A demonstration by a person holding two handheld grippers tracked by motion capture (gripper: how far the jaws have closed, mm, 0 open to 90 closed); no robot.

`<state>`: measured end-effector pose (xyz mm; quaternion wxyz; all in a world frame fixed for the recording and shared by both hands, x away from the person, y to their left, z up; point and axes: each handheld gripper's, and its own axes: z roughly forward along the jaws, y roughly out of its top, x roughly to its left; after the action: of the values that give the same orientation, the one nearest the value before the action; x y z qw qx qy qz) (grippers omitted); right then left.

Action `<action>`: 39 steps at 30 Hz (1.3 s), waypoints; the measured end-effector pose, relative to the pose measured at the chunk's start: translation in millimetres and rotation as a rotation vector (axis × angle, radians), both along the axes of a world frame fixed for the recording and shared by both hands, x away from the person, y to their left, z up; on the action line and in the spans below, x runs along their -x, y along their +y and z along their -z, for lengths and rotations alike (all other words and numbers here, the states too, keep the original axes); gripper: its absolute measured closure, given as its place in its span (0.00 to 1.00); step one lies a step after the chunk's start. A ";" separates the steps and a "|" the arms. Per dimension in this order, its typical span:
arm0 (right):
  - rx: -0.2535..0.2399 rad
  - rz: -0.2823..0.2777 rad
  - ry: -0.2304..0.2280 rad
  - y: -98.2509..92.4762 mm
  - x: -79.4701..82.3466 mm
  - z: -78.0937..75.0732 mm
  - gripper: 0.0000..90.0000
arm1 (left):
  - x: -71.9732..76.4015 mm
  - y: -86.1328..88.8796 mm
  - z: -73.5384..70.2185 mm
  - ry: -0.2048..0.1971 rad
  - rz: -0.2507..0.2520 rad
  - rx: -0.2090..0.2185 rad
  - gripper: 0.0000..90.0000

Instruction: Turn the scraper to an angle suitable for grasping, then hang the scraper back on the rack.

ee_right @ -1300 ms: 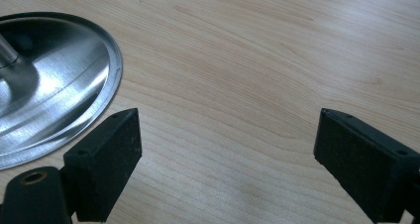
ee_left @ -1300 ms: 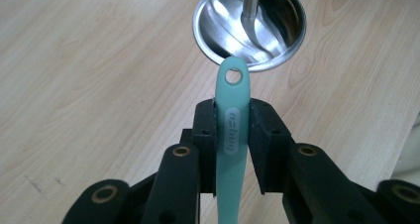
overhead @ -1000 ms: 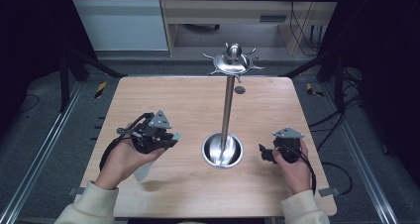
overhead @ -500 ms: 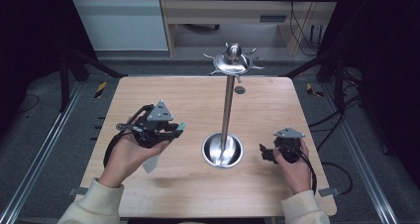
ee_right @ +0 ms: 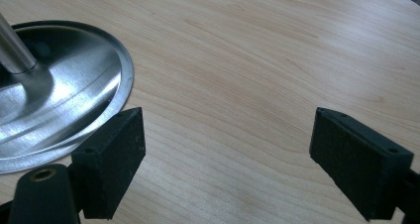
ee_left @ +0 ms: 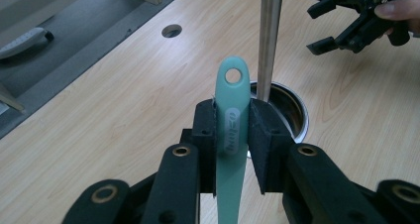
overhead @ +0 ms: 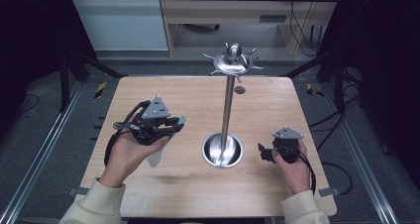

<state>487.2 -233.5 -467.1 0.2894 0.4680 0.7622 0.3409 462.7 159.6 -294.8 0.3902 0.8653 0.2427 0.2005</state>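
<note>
A teal-handled utensil (ee_left: 232, 120) with a hanging hole at its tip is clamped between the jaws of my left gripper (ee_left: 233, 130). In the high view my left gripper (overhead: 171, 127) hovers over the table's left half, and the utensil's pale blade (overhead: 156, 155) hangs below the hand. A steel stand rises at the table's middle, with a pole (overhead: 228, 110), a dish-shaped base (overhead: 223, 149) and a crown of hooks (overhead: 233, 60). The handle tip points at the pole (ee_left: 270, 35). My right gripper (overhead: 262, 152) rests open just right of the base (ee_right: 64, 85), with nothing between its jaws (ee_right: 228, 154).
The wooden table (overhead: 188, 194) has a small round hole (overhead: 239, 90) behind the stand. Metal frame rails run along both sides on the floor. A yellow-and-black tool (overhead: 100, 88) lies on the floor beyond the table's far left corner.
My left gripper has risen with the utensil and shifted a little toward the stand. The right gripper has stayed put.
</note>
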 end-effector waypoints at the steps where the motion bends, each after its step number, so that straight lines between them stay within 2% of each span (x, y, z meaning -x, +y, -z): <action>1: 0.001 0.000 0.003 0.0 -0.3 0.3 0.16 | 0.4 -0.5 -1.4 -0.002 0.004 0.003 0.83; 8: 0.006 -0.001 0.009 0.5 -0.8 1.3 0.15 | 0.2 -1.0 -11.3 -0.024 0.001 0.025 0.83; 11: -0.007 -0.011 0.016 1.0 -0.6 2.2 0.15 | -0.2 -2.0 -15.3 -0.037 0.004 0.025 0.83; 16: -0.001 -0.006 0.010 1.9 -0.6 1.8 0.15 | -3.1 -4.8 -21.4 -0.045 0.003 0.063 0.83; 19: -0.002 0.006 0.019 1.3 -0.7 3.0 0.15 | -3.6 -7.3 -27.4 -0.065 0.012 0.090 0.83; 23: 0.004 0.008 0.023 2.5 -2.1 4.3 0.15 | -2.1 -10.6 -37.7 -0.067 0.016 0.102 0.83; 35: 0.002 -0.009 0.004 2.2 -1.0 2.8 0.16 | 3.6 -17.2 -55.9 -0.122 0.010 0.127 0.83; 39: -0.001 -0.004 0.013 1.6 -1.4 2.7 0.16 | 7.2 -19.8 -61.3 -0.133 0.015 0.135 0.83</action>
<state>488.5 -231.8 -469.8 0.2835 0.4690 0.7647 0.3390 455.5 139.8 -233.5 0.4643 0.8235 0.2229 0.2377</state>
